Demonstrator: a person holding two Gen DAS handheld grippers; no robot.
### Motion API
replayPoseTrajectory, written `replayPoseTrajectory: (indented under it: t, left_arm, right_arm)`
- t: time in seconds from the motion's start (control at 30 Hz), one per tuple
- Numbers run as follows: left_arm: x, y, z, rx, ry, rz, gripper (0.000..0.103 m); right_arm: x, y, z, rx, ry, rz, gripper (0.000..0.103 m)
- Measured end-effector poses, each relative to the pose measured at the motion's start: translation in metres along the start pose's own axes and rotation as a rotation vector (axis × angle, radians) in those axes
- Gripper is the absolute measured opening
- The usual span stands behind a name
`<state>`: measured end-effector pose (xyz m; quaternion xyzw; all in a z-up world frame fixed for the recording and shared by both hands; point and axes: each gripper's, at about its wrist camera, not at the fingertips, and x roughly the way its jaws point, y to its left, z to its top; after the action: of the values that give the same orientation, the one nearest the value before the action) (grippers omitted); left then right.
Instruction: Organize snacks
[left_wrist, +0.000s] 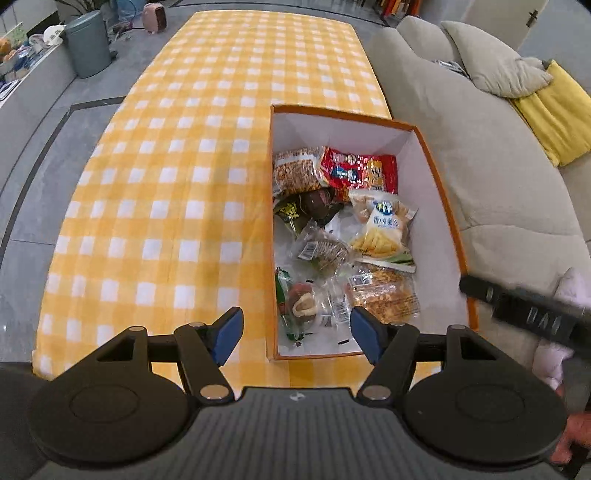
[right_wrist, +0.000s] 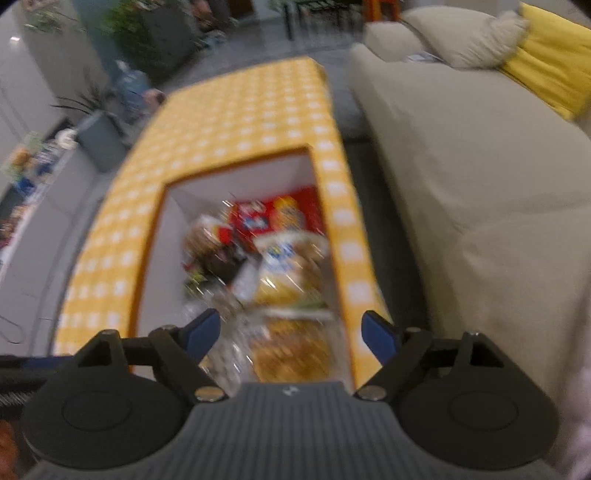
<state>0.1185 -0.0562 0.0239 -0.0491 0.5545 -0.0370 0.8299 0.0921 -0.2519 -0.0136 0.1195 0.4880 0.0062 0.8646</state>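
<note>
- While you hovered over it, the yellow-and-white checked tablecloth (left_wrist: 177, 192) lay flat beside a grey fabric sofa (left_wrist: 480, 155).
- Your left gripper (left_wrist: 297, 334) and right gripper (right_wrist: 291, 334) both stood spread, pinching nothing.
- Crinkly plastic snack packets (left_wrist: 343, 236) filled the orange-edged cardboard box (left_wrist: 439, 206) on the cloth.

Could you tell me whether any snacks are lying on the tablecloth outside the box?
No, the tablecloth is bare and all snacks lie inside the box.

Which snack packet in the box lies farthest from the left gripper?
The red packet, lying against the far wall of the orange box. It is the only mostly red one; the rest are brown, yellow, green or clear and lie nearer the left gripper.
</note>
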Motion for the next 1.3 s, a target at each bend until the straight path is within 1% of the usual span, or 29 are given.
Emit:
replayPoseTrajectory:
  t: [0.07,0.17,0.27,0.33,0.43,0.53,0.6,0.63,0.67,0.7,0.73,0.77,0.8,0.9,1.1,1.3]
  left_arm:
    - [-0.008,-0.003,0.005,0.005,0.004,0.010,0.086]
    - [-0.012,-0.009,0.014,-0.020,0.032,0.005,0.086]
    - [-0.011,-0.015,0.023,-0.030,0.063,0.014,0.086]
    - [-0.010,-0.021,0.026,0.001,0.091,0.007,0.083]
    - [-0.012,-0.028,0.025,0.047,0.102,0.028,0.083]
    - [-0.012,-0.027,0.023,0.031,0.128,0.031,0.083]
    - [-0.012,-0.028,0.021,0.047,0.148,0.035,0.084]
    - [-0.012,-0.029,0.019,0.053,0.148,0.039,0.084]
    - [-0.012,-0.029,0.018,0.051,0.152,0.040,0.084]
    - [-0.012,-0.028,0.017,0.044,0.161,0.033,0.084]
    - [-0.013,-0.027,0.016,0.038,0.165,0.025,0.084]
    - [-0.014,-0.027,0.016,0.043,0.158,0.030,0.085]
    - [-0.015,-0.027,0.016,0.044,0.150,0.033,0.085]
    - [-0.016,-0.028,0.017,0.054,0.151,0.037,0.085]
    - [-0.017,-0.028,0.017,0.048,0.141,0.053,0.085]
    - [-0.016,-0.031,0.017,0.069,0.130,0.072,0.085]
  right_arm:
    - [-0.006,0.001,-0.004,0.005,0.034,-0.042,0.089]
    - [-0.009,0.008,-0.005,0.001,0.092,-0.076,0.096]
    - [-0.007,0.018,-0.005,0.022,0.124,-0.082,0.098]
    - [-0.003,0.028,-0.003,0.031,0.153,-0.090,0.100]
    - [-0.001,0.042,-0.003,-0.030,0.209,-0.122,0.100]
    - [-0.006,0.050,-0.001,-0.042,0.240,-0.095,0.100]
    - [-0.007,0.052,0.000,-0.021,0.298,-0.078,0.100]
    - [-0.007,0.054,0.001,-0.019,0.335,-0.071,0.100]
    - [-0.010,0.056,0.001,-0.032,0.354,-0.065,0.100]
    - [-0.014,0.059,0.001,-0.060,0.350,-0.074,0.100]
    - [-0.019,0.063,0.001,-0.083,0.339,-0.100,0.100]
    - [-0.022,0.065,0.001,-0.091,0.333,-0.120,0.100]
    - [-0.024,0.065,0.001,-0.089,0.332,-0.122,0.100]
    - [-0.028,0.062,0.000,-0.058,0.333,-0.087,0.100]
    - [-0.028,0.063,0.001,-0.047,0.332,-0.079,0.100]
    - [-0.027,0.062,0.000,-0.047,0.329,-0.085,0.100]
